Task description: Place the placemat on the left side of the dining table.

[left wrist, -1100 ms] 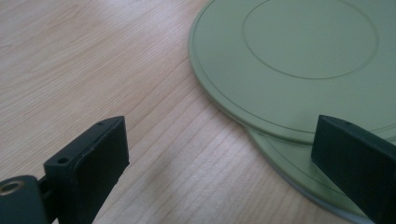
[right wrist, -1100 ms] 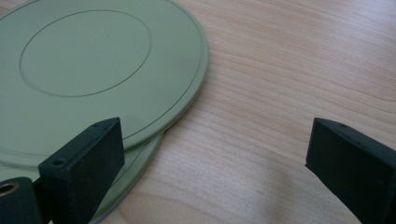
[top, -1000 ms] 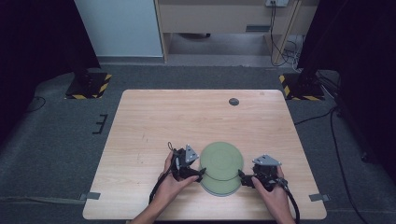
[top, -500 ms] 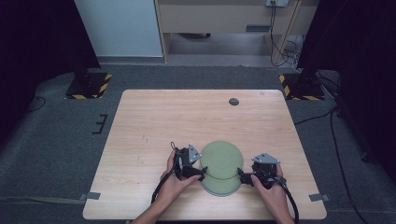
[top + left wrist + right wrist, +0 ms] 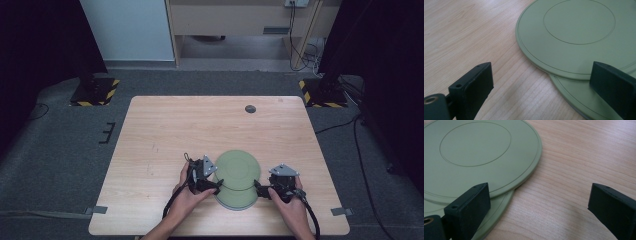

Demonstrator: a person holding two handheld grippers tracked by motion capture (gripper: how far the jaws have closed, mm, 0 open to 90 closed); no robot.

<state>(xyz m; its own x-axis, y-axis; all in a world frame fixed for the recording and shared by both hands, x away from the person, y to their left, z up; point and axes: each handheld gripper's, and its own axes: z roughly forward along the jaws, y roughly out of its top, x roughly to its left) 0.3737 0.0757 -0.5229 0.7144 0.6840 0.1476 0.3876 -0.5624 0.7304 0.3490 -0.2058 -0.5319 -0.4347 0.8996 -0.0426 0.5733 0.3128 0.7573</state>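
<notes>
The left gripper (image 5: 216,183) rested near the front edge of the wooden table (image 5: 165,130), held in the person's left hand (image 5: 187,197). Its jaws stood wide apart and held nothing. In the left gripper view one jaw hung over bare wood and the other sat over the edge of the plates, so the rims lay between them, nearer the far jaw; whether that jaw touched the rim could not be told.

Just to the right of that gripper lay two green plates, stacked but offset. The upper plate (image 5: 574,37) sat farther from the person, and the lower plate (image 5: 571,97) stuck out from beneath it on the near side. Both lay flat on the table.

To the right of the plates, the right gripper (image 5: 259,189) sat in the person's right hand (image 5: 292,207), its jaws likewise spread wide and empty. In the right gripper view one jaw stood over the overlapping rims and the other over bare wood, well apart from the plates.

Far beyond both grippers, near the table's back edge, sat a small dark round disc (image 5: 250,108).
</notes>
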